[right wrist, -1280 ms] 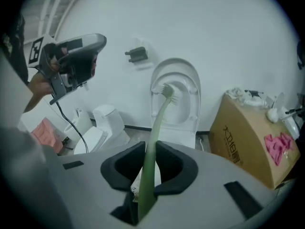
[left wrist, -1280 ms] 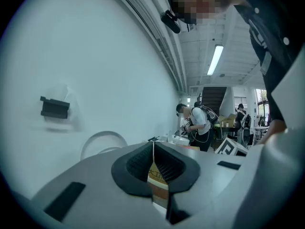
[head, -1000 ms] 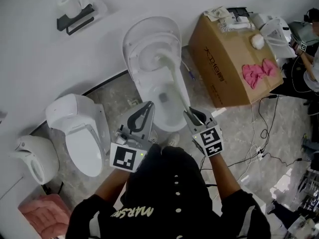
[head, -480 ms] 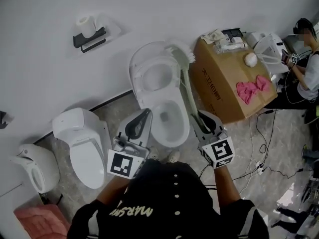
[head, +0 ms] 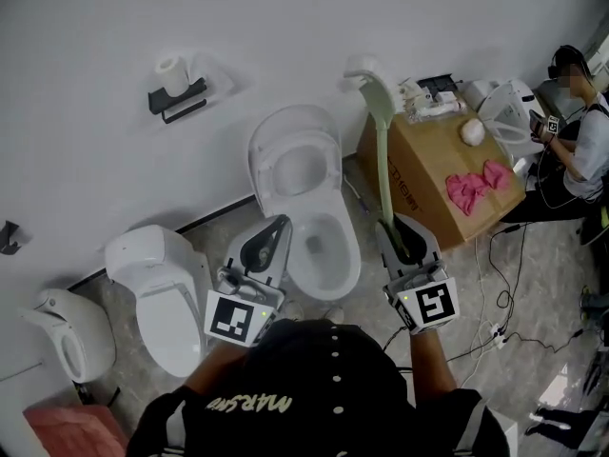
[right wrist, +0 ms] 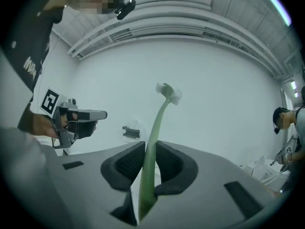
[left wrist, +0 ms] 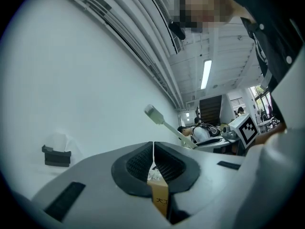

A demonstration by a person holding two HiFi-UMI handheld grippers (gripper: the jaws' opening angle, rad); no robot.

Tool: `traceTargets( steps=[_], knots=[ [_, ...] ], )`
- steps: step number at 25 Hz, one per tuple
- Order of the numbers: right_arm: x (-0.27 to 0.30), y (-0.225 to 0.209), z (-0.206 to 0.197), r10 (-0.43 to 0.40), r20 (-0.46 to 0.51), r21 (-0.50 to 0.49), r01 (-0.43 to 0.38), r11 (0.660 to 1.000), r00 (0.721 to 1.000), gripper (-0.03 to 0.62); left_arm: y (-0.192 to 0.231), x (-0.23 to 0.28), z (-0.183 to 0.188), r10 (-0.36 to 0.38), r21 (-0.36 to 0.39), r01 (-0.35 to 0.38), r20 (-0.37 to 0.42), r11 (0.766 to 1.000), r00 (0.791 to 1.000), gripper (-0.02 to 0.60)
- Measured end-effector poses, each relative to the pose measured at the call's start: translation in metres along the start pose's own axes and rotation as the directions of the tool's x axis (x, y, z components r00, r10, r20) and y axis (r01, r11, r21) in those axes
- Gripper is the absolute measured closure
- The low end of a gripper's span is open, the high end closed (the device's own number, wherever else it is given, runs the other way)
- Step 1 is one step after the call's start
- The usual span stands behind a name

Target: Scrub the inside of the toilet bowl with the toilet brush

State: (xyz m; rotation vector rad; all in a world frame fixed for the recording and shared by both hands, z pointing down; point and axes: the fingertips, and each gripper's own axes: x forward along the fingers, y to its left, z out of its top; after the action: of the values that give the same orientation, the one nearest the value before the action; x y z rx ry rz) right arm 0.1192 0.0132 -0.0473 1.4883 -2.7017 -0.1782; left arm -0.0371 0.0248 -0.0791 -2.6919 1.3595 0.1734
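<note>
Two-handed, standing over the toilet bowl [head: 348, 267] with its seat and lid [head: 295, 150] tipped up against the white wall [head: 95, 46]. Clamping the right gripper [head: 396, 232] tight on the lower end of the toilet brush [head: 383, 160], pressing both jaws flat against the pale green handle with no gap left. Holding the brush steeply upright, outside the bowl and just to its right, between the bowl and the cardboard box [head: 419, 174]. Pointing the bristle head [head: 360, 69] up toward the wall, well above the rim. Holding the left gripper [head: 282, 225] fully closed on nothing, pressing jaw against jaw, hovering just beside the bowl's left edge and apart from the brush. Standing amid a pink cloth [head: 471, 187] lying on the box, a paper roll [head: 171, 68] on its holder [head: 181, 98] up the wall to the left, and a second toilet [head: 157, 269] with lid down near the left gripper. Sharing the room with a seated person [head: 580, 146] at far right.
</note>
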Motion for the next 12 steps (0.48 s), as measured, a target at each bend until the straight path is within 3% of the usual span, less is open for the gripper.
traceTargets(
  steps=[12],
  knots=[
    [-0.01,-0.015,0.013,-0.035,0.061,-0.004,0.035,0.999,0.997,0.508,-0.008,0.008,0.009,0.012,0.021,-0.012,0.007,1.0,1.0,0.549]
  ],
)
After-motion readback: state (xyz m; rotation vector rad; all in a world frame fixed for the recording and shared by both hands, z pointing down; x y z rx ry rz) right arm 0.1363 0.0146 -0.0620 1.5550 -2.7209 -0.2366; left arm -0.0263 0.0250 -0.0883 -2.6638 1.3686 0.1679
